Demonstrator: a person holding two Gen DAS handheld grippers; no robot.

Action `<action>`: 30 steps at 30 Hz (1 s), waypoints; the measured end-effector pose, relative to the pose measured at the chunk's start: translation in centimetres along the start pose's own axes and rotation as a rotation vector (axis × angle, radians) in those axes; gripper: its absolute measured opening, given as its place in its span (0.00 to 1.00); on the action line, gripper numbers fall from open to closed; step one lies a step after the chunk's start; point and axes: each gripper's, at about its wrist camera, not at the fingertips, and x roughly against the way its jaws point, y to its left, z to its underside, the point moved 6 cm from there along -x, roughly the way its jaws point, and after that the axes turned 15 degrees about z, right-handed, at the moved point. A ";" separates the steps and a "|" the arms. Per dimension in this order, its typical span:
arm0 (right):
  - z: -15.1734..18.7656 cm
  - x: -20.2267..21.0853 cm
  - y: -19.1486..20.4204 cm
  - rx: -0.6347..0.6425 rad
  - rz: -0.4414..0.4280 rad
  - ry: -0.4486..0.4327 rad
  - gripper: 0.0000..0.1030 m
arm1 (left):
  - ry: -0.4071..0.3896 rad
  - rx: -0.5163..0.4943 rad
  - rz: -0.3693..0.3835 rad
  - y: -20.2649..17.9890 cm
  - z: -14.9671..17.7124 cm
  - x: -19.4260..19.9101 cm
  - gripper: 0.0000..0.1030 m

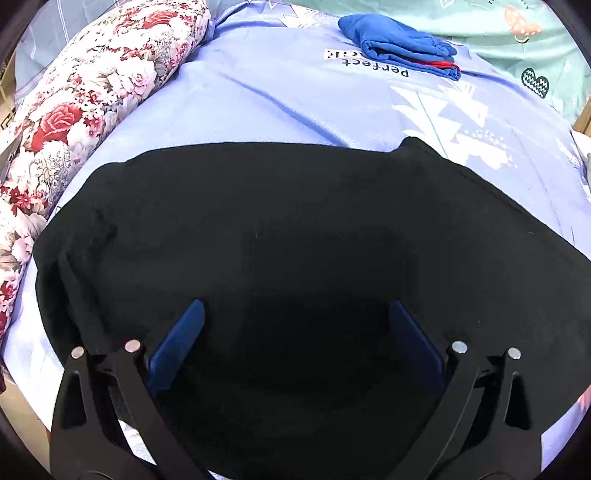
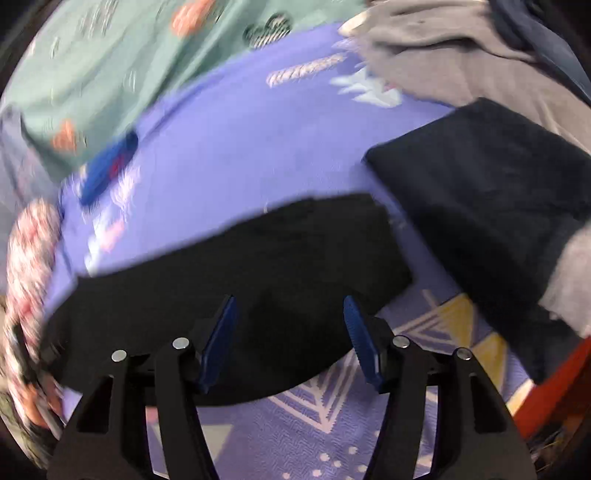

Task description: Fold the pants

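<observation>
The black pants point(image 1: 258, 240) lie flat on the bed's lilac sheet point(image 1: 258, 99), already doubled into a broad, compact slab; take them as your landmark. In the left wrist view your left hand-held gripper point(image 1: 295, 314) hangs over the near part of the pants with its blue pads point(image 1: 181, 339) spread wide and nothing pinched between them; whether the pads rest on the cloth cannot be told. In the right wrist view, which is blurred, your right hand-held gripper point(image 2: 290, 314) stands over the near right corner of the pants point(image 2: 240, 280), jaws apart and empty. Judgement: a fold has just been laid down and let go, and you are between folds, not mid-carry. Beyond the pants, toward the far side of the bed, a folded blue garment point(image 1: 399, 44) lies well apart, near a green patterned cover point(image 1: 517, 33). To the left of the pants runs a floral bolster point(image 1: 92, 92), close to their left edge. To the right of the pants, just beside them, lies a second dark folded piece point(image 2: 491, 206), with grey cloth point(image 2: 461, 62) beyond it. The next move, as judged, calls for either smoothing the slab or pinching both layers at one short end and carrying it across; keep clear of the neighbouring dark piece.
</observation>
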 end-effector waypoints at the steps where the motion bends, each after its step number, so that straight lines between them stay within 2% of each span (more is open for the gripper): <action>1: -0.2 1.0 -0.4 -0.006 -0.012 -0.019 0.60 | 0.002 0.001 0.003 0.1 0.0 -0.1 0.98; 4: -0.4 2.3 -1.0 -0.018 -0.023 -0.035 0.70 | -0.002 0.000 0.001 0.0 0.0 -0.2 0.98; 7: 0.4 2.6 -1.9 -0.026 0.009 -0.012 0.73 | -0.008 0.004 0.012 0.0 0.1 -0.2 0.98; 14: 2.5 -1.5 -1.1 -0.063 -0.014 0.115 0.75 | -0.021 0.013 0.038 0.0 0.1 -0.1 0.98; 16: 1.9 -2.0 -0.7 -0.083 -0.014 0.092 0.79 | -0.028 0.019 0.044 0.0 0.2 0.0 0.98; 18: 1.0 -2.8 0.1 -0.112 -0.044 0.083 0.80 | -0.032 0.022 0.046 0.0 0.2 0.0 0.98; 22: -0.1 -4.5 0.8 -0.151 -0.021 0.072 0.80 | -0.027 0.017 0.034 -0.1 0.2 -0.1 0.98; 23: -0.5 -4.8 0.8 -0.164 0.000 0.055 0.78 | -0.026 0.016 0.031 -0.1 0.2 -0.2 0.98; 24: -0.7 -5.1 0.7 -0.177 0.024 0.049 0.64 | -0.024 0.015 0.030 -0.1 0.2 -0.2 0.98; 25: -0.7 -5.5 0.3 -0.196 0.046 0.058 0.39 | -0.024 0.015 0.031 -0.2 0.2 -0.2 0.98; 28: -0.7 -5.7 -0.1 -0.242 -0.001 0.079 0.26 | -0.028 0.020 0.041 -0.1 0.2 -0.1 0.98; 30: -0.9 -4.7 0.6 -0.218 -0.003 0.059 0.23 | -0.033 0.024 0.048 -0.1 0.2 -0.1 0.98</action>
